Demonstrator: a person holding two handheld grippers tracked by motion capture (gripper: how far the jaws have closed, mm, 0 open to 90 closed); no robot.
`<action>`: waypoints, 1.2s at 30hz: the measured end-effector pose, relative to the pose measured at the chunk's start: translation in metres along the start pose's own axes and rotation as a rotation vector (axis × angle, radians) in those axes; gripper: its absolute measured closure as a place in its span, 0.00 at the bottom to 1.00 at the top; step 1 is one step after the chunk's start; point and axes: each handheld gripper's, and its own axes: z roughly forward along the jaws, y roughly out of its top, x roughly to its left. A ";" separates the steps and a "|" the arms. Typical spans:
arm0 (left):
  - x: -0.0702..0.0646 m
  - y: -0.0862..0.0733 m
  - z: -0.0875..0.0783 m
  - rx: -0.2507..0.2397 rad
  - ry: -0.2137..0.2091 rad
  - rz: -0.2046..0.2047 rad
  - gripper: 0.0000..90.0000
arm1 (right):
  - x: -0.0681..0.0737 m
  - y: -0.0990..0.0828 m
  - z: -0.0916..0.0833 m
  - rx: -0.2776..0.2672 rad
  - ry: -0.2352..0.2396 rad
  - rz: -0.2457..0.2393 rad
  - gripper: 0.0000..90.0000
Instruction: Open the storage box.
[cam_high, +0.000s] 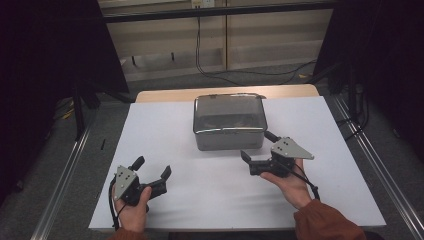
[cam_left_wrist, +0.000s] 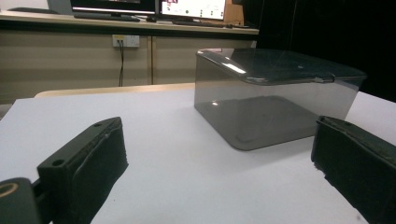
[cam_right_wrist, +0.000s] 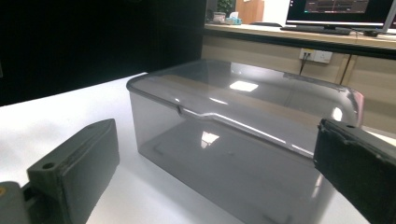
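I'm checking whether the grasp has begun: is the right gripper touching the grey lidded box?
Apart. In the high view, white table shows between the right gripper and the grey lidded box; its jaws stand open.

The left claw (cam_high: 151, 169) is black, with two thick jaws and a grey three-cornered plate with small holes on top. A black cable hangs from it. The right claw (cam_high: 259, 146) looks the same, with its own black cable. The person wears rust-orange sleeves (cam_high: 327, 222).
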 end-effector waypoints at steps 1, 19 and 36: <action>0.000 0.000 0.000 0.003 0.001 0.005 0.03 | 0.000 0.000 0.000 0.000 0.000 0.000 0.00; 0.000 0.001 0.001 -0.005 0.013 0.030 0.03 | 0.006 0.015 0.028 0.019 0.016 -0.154 0.03; 0.001 0.001 0.001 -0.006 0.012 0.033 0.03 | 0.018 0.020 0.051 0.051 -0.060 -0.565 0.12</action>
